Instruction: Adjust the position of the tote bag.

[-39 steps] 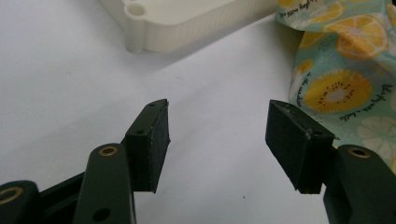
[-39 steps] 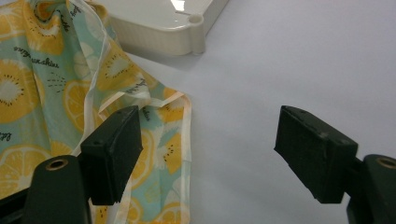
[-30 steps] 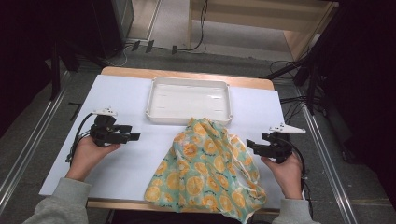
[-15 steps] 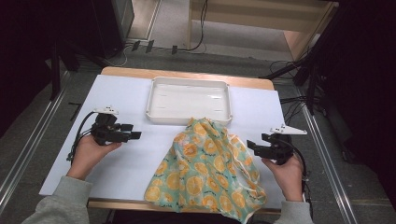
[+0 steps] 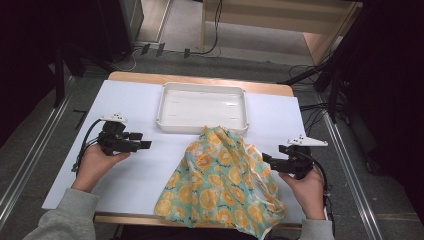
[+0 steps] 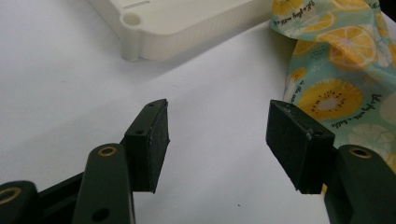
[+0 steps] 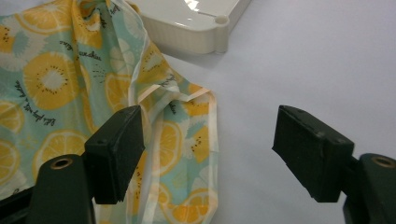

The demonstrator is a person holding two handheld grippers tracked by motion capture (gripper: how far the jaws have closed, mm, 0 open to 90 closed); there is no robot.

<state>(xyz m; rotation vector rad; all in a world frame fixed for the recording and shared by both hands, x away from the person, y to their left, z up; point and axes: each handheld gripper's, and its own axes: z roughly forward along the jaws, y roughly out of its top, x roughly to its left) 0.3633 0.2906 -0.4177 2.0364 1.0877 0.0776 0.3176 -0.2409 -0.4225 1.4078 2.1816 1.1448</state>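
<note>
Both grippers, L [image 5: 145, 145] and R [image 5: 267, 160], are standing open, R's jaws just widening; cloth [image 5: 225, 185] is lying ungripped, tray [image 5: 202, 125] unfilled.

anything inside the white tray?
The white tray looks empty: bare ribbed floor with glare. The citrus-print cloth lies on the table in front, its top corner reaching the tray's near rim; whether it hides anything underneath cannot be seen.

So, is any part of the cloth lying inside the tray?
No, in the high view the cloth lies on the table in front of the tray, reaching its near wall at most.
</note>
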